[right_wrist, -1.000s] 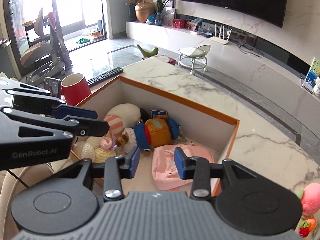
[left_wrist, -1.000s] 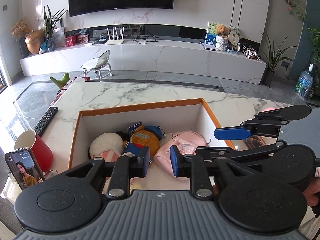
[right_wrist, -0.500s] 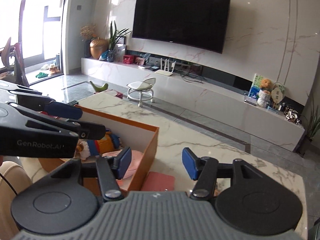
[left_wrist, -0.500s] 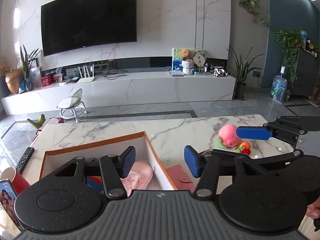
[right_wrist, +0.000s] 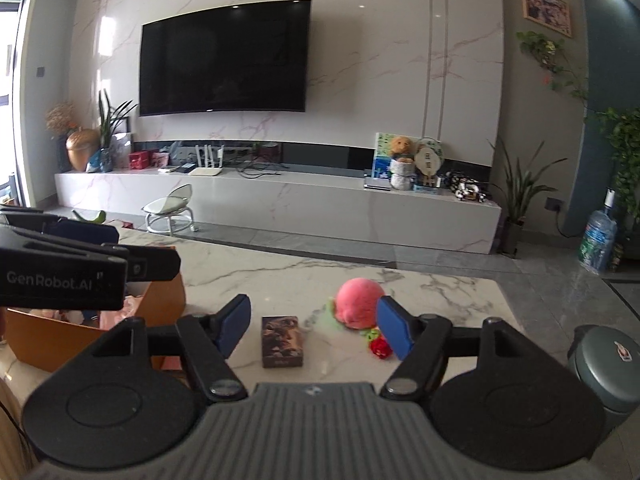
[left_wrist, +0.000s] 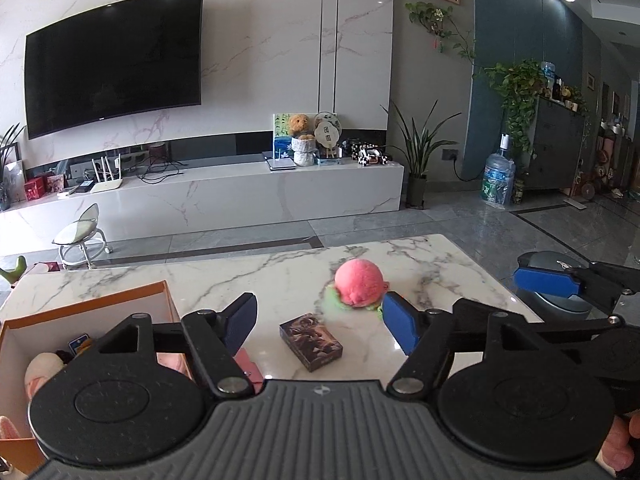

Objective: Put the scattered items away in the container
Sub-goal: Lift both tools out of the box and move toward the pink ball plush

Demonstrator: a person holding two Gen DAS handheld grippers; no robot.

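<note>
My left gripper (left_wrist: 320,324) hovers over the marble table (left_wrist: 260,276), its jaws opening with nothing between them. A dark card box (left_wrist: 311,342) lies on the table just ahead of it, and a pink plush ball (left_wrist: 358,288) on a green base sits farther back. The orange box (left_wrist: 92,300) with soft toys inside is at the left, a pink wallet (left_wrist: 248,364) beside its wall. My right gripper (right_wrist: 314,326) is also opening and holds nothing. It faces the card box (right_wrist: 281,342), the pink plush ball (right_wrist: 358,304) and a small red strawberry toy (right_wrist: 380,346).
A grey-green round lidded bin (right_wrist: 612,364) stands off the table's right end. The orange box (right_wrist: 160,304) is to the left of the right gripper, with the left gripper's fingers (right_wrist: 152,266) above it. Beyond the table are a small stool (right_wrist: 170,210) and a TV bench.
Both grippers swung right, away from over the orange box, and now face the table's right part. Both sets of jaws widened. The card box and pink plush came into view.
</note>
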